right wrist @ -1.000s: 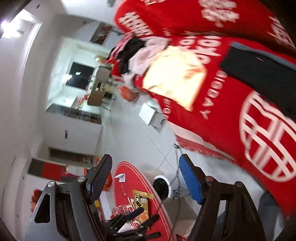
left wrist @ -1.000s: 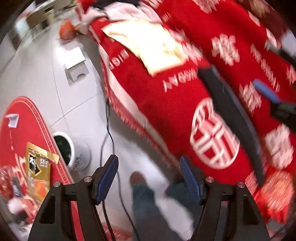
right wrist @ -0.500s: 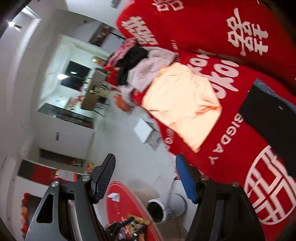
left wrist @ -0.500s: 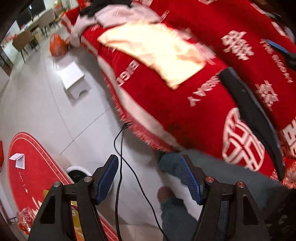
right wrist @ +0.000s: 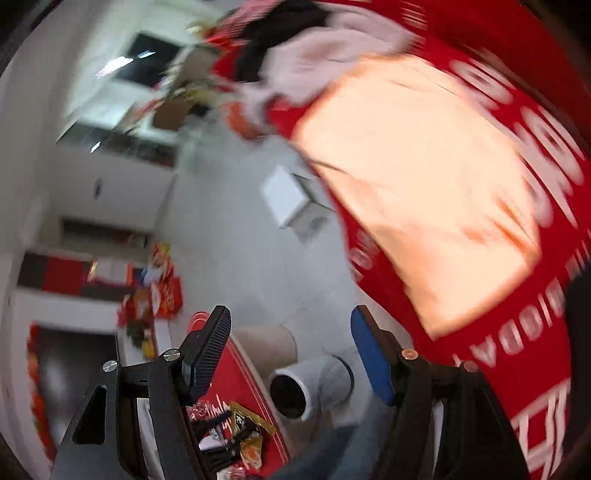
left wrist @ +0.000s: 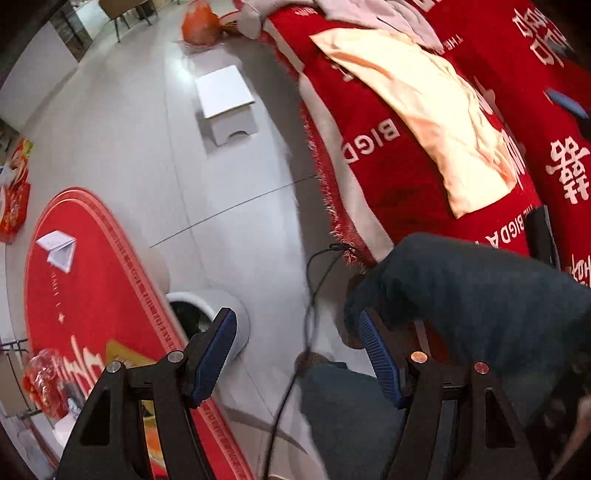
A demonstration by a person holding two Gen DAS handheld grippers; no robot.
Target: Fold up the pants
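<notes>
A folded cream-peach garment (left wrist: 436,107) lies flat on the red printed cloth (left wrist: 388,177) over the table; it also shows, blurred, in the right wrist view (right wrist: 424,184). A dark garment's edge (left wrist: 541,232) shows at the right of the left wrist view, and at the right edge of the right wrist view (right wrist: 578,314). A pile of pale and black clothes (right wrist: 295,44) sits at the cloth's far end. My left gripper (left wrist: 297,345) is open and empty over the floor. My right gripper (right wrist: 290,345) is open and empty, off the table's edge.
The person's blue-jeaned legs (left wrist: 461,314) stand by the table. A white stool (left wrist: 227,105), a white cylindrical bin (left wrist: 210,317), a black cable (left wrist: 314,295) and a red round mat (left wrist: 81,288) with snack packets are on the grey floor. An orange bag (left wrist: 199,27) lies farther off.
Both grippers have swung away from the table toward the floor. The dark garment has slid to the right edge of both views. Both grippers stay open and empty.
</notes>
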